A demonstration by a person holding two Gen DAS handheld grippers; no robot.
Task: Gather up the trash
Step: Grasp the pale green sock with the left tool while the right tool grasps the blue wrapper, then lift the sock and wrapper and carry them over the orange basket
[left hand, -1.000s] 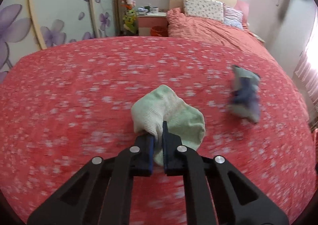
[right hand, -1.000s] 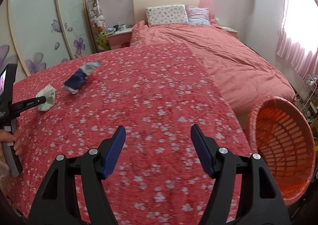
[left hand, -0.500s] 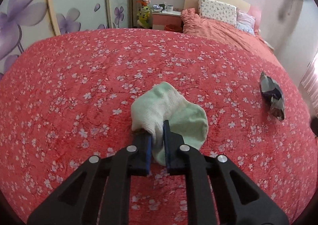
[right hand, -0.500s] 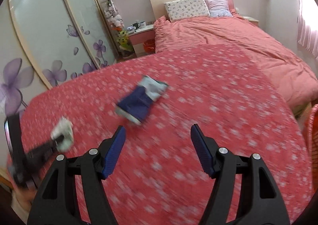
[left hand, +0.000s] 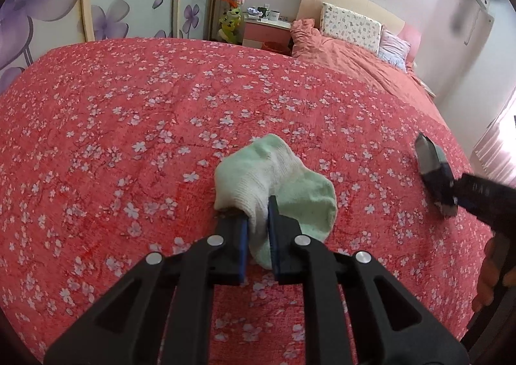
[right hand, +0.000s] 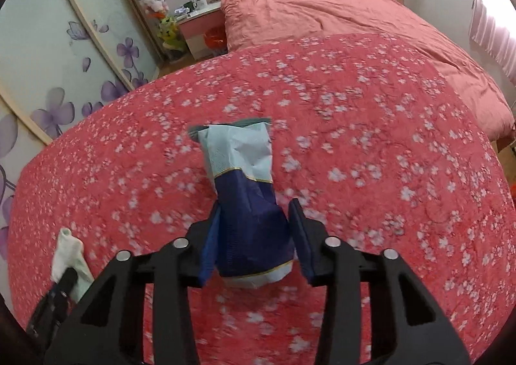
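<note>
Left tongs (left hand: pixel 258 229) are clamped tight on a pale green sock (left hand: pixel 274 184), dead centre of the left wrist view, with the sock bunched up over the red floral bedspread (left hand: pixel 129 139). Looks like a solid pinch, fabric squeezed right between the pads.

Right tongs (right hand: pixel 253 232) are the interesting bit. They straddle the dark blue end of a crumpled blue-and-white wrapper (right hand: pixel 242 177) in the middle of the right wrist view, but the jaws are parted, with the right-hand pad showing a sliver of gap, so it isn't actually holding anything yet. The wrapper lies flat on the bedspread, white end pointing toward the top of the frame. In the left wrist view the same wrapper sits at the right edge with the right tool reaching onto it.

What could go wrong, guessing from here:
- The wrapper looks thin and slippery. If the tongs close too high they may just skate over it, or flatten it instead of catching it.
- The bedspread is soft, so pressing down could pinch quilt fabric along with the wrapper and drag the cover up.
- The right view is a bit blurry, so the tool seems to be moving; closing mid-motion could shove the wrapper away.
- No bin is visible in either view, so both items need carrying, and the sock's loose toe could snag.
</note>
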